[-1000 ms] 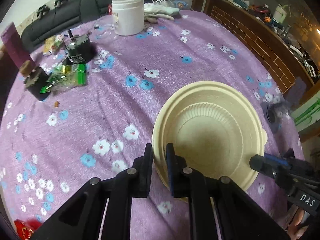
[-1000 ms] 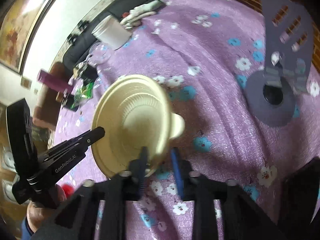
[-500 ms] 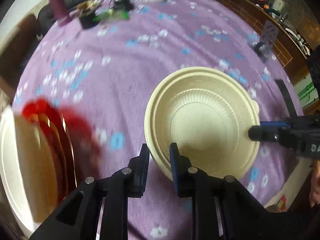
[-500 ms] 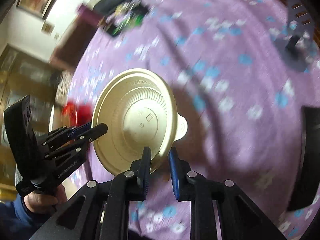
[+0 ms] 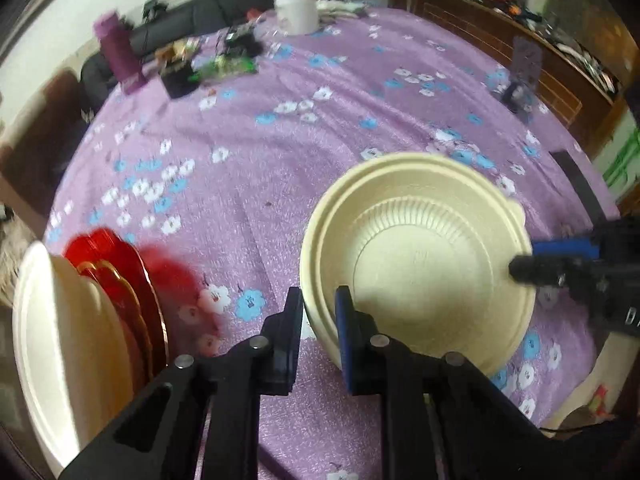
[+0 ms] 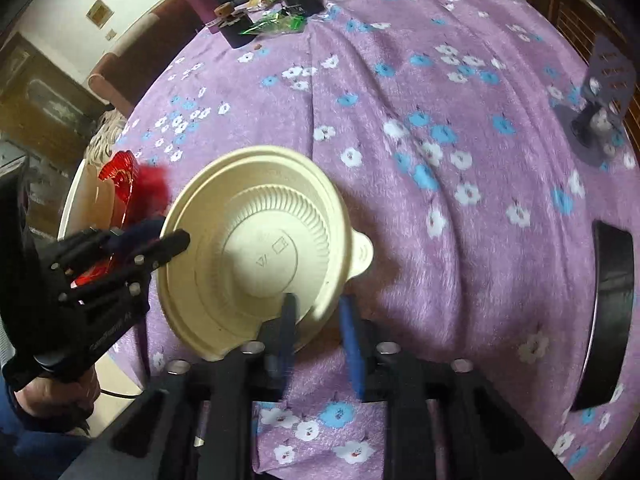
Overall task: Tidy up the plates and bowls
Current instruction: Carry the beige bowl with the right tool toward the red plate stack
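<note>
Left wrist view: left gripper (image 5: 318, 312) pinches near rim of cream bowl (image 5: 420, 260), jaws just closing further on it after slight easing. Right gripper (image 5: 520, 270) clamps opposite rim. Bowl held above purple floral tablecloth (image 5: 280, 152). Compared with a second ago, red plates (image 5: 120, 280) and cream plate (image 5: 60, 340) now stand upright at left; white jar (image 5: 297, 10) sits farther off.

Right wrist view: bowl's underside (image 6: 260, 252) with embossed marks and tab shows here only. Right fingers (image 6: 288, 328) nip rim, blurred. Black rack (image 6: 612, 312) at right edge.
</note>
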`<state>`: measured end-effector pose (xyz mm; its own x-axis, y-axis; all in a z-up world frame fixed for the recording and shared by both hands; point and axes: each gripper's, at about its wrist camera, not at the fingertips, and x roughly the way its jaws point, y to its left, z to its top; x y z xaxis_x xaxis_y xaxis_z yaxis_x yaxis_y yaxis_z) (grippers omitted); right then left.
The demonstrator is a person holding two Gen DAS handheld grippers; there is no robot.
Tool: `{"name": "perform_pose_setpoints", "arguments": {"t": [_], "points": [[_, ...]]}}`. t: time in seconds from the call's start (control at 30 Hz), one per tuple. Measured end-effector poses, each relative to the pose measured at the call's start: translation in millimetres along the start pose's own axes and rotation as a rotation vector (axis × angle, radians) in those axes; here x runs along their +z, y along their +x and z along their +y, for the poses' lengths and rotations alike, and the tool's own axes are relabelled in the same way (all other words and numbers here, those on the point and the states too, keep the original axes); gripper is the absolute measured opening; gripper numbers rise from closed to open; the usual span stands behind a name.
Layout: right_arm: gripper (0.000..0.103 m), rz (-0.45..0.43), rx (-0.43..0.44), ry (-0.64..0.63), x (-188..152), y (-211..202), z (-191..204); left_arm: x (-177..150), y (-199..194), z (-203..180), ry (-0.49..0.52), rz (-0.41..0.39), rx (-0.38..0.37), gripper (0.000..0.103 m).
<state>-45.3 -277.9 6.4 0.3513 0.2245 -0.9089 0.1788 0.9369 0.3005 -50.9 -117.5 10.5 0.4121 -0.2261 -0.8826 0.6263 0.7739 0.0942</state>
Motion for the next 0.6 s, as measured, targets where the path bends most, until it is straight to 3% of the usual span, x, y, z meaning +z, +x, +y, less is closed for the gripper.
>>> {"name": "perform_pose_setpoints", "arguments": {"t": [0.27, 0.6], "points": [[0.02, -0.1, -0.015, -0.01, 0, -34, 13, 7, -33, 5, 0.035, -0.106, 0.06, 0.017], [0.02, -0.169, -0.009, -0.059, 10, -54, 48, 6, -61, 34, -0.014, -0.173, 0.094, 0.017]]}}
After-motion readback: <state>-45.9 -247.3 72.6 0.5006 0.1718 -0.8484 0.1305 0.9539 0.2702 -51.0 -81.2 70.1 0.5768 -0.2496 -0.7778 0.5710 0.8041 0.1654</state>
